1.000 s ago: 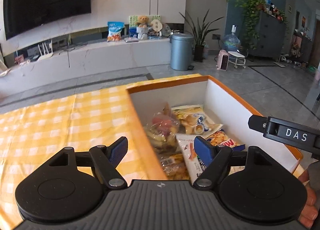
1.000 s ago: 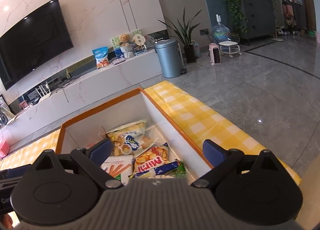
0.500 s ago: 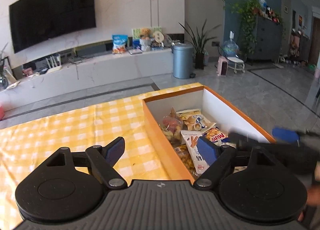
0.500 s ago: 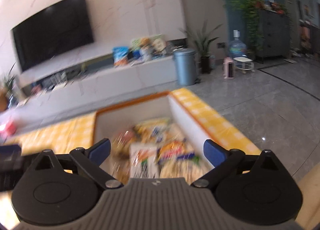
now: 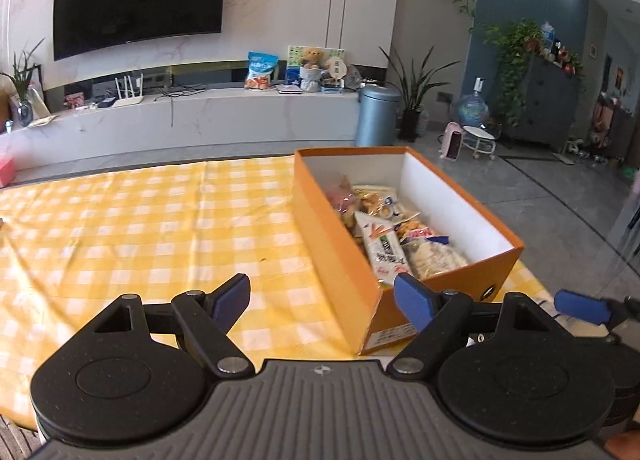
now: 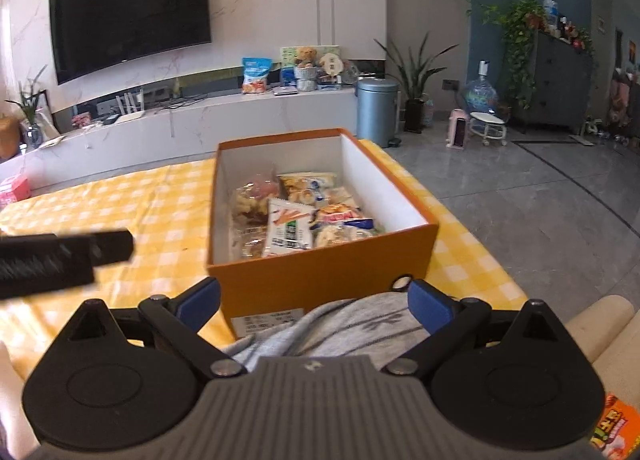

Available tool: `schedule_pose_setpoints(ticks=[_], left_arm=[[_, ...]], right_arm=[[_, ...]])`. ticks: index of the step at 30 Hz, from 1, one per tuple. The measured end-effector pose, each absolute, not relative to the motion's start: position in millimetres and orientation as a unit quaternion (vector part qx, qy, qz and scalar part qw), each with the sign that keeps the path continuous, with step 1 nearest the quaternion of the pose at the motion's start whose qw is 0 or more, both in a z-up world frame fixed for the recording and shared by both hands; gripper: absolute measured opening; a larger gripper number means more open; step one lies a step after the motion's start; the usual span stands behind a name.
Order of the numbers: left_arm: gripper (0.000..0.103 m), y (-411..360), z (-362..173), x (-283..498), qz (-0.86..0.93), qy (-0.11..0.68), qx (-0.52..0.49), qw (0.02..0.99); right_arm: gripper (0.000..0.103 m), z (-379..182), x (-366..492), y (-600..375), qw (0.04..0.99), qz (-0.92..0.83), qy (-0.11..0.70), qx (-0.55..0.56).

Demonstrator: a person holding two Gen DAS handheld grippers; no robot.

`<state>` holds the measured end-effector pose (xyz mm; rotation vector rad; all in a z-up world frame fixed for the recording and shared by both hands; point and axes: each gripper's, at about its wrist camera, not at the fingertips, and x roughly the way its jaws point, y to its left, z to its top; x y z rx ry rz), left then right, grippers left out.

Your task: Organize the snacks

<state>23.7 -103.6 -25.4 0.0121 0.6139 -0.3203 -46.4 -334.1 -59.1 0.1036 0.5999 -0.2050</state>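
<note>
1. The snack packets are light, soft film bags: crinkly, a little slippery, and likely to crush if the contents are biscuits or crisps. A gentle pinch on a sealed end seam or a flat corner looks safer than a squeeze across the middle.
2. The packets lie together inside the orange box, a stiff open-topped carton with white inner walls, which sits near the right edge of the bench, on its yellow checked cloth.
3. In the box a white stick-biscuit packet lies on top toward the near wall, a clear bag with pink and yellow pieces toward the far left corner, and other printed bags fill the right side. The box is roughly half full by depth; its rim stands well above them.
4. The left hand-held gripper is spread wide with nothing between its fingers, hovering over the near edge of the bench beside the box's near left corner.
5. The right hand-held gripper is also spread and empty, just short of the box's near wall, above a grey knitted garment.
6. An orange packet shows at the lower right, off the bench.
</note>
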Motion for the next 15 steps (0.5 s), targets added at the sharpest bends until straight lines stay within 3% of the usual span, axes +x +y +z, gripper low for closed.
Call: schedule_pose_setpoints(ticks=[15], left_arm=[[0.094,-99.0,-50.8,17.0,-0.155,0.317,-0.015,0.936]], right_arm=[[0.095,-77.4,-29.3,-317.3,0.937,-0.097,0.332,0.042]])
